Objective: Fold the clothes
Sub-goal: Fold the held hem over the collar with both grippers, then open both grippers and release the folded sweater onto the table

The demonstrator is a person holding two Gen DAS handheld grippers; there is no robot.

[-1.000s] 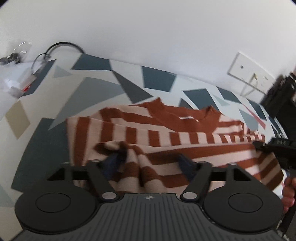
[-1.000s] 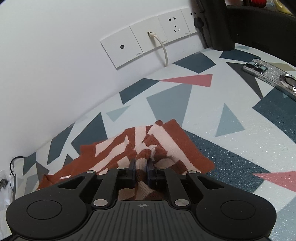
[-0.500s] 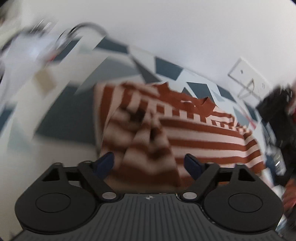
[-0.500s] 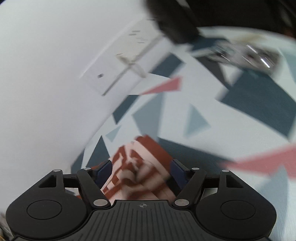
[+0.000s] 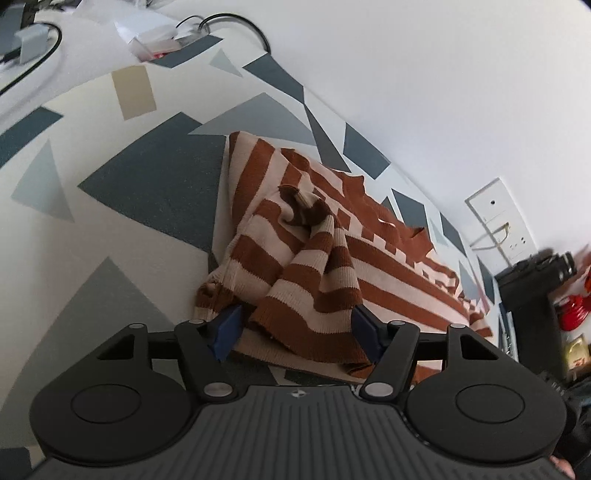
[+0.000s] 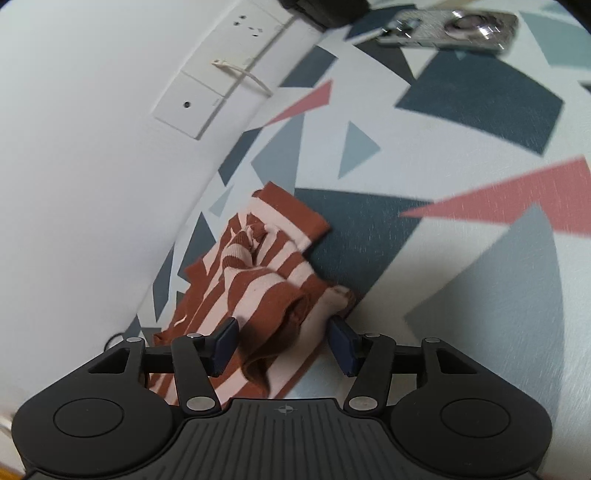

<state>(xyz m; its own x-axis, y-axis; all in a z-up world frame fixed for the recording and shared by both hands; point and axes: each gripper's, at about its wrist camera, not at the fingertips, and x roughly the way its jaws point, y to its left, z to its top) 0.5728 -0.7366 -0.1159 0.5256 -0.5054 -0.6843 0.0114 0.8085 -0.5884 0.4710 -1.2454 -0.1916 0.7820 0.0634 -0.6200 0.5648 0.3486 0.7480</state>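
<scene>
A rust-and-cream striped sweater (image 5: 373,266) lies on the patterned table, its near hem folded over the body in a rumpled flap (image 5: 310,291). My left gripper (image 5: 295,332) is open, its blue pads either side of the flap's edge, holding nothing. In the right wrist view the sweater's right end (image 6: 258,273) lies bunched, with a folded sleeve part on top. My right gripper (image 6: 282,345) is open just above that bunched cloth, gripping nothing.
The tablecloth (image 5: 147,177) has grey, navy and pink shapes. Wall sockets (image 6: 207,92) with a white cable stand behind. A glittery phone (image 6: 450,29) lies far right. Cables and clear packets (image 5: 155,37) lie far left. Black and red objects (image 5: 535,288) stand at the right.
Both grippers opened and let go of the sweater. They have pulled back from it, leaving the folded cloth lying on the table.
</scene>
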